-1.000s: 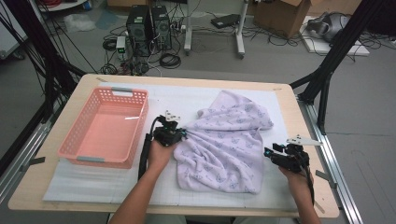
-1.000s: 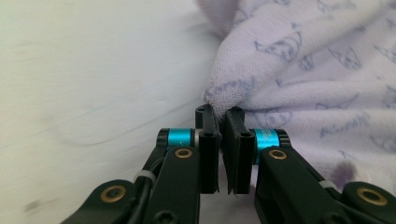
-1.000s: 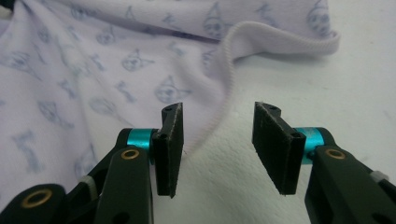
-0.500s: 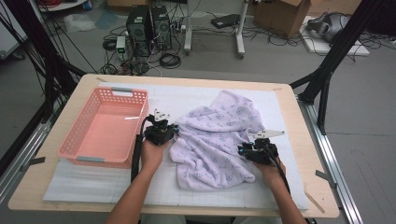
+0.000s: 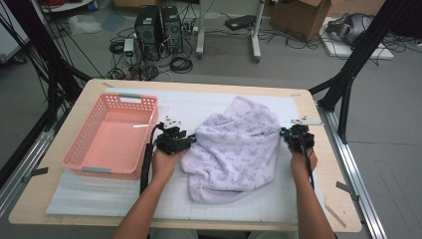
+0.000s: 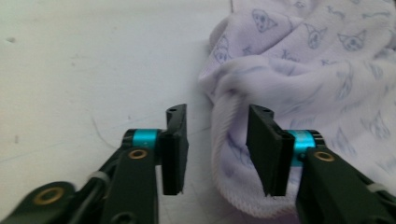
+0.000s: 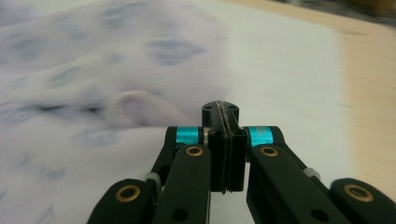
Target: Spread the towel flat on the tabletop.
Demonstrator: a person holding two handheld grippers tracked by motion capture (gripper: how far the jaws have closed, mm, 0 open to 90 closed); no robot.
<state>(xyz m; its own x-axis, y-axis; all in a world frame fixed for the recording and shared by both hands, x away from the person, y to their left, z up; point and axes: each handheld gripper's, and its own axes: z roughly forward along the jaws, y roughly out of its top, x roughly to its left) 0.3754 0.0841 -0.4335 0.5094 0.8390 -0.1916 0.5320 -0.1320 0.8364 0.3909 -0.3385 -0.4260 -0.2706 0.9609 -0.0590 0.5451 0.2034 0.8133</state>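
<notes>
A lavender cloth (image 5: 239, 149) with a small animal print lies crumpled on the white mat (image 5: 99, 194). My left gripper (image 5: 174, 139) is at its left edge. In the left gripper view it (image 6: 217, 149) is open, jaws standing either side of the cloth's ribbed hem (image 6: 223, 126). My right gripper (image 5: 297, 135) is at the cloth's right edge. In the right gripper view it (image 7: 224, 140) is shut, with the blurred cloth (image 7: 93, 84) spread to its left. No fabric shows between its jaws.
An empty pink plastic basket (image 5: 84, 154) stands on the mat left of the left gripper. The wooden table edge (image 5: 328, 164) runs close to the right of the right gripper. Bare mat (image 6: 93, 70) lies left of the cloth.
The right gripper came in over the cloth's right side, then moved away and to the right, to the cloth's upper right edge. The left gripper stayed at the left edge.
</notes>
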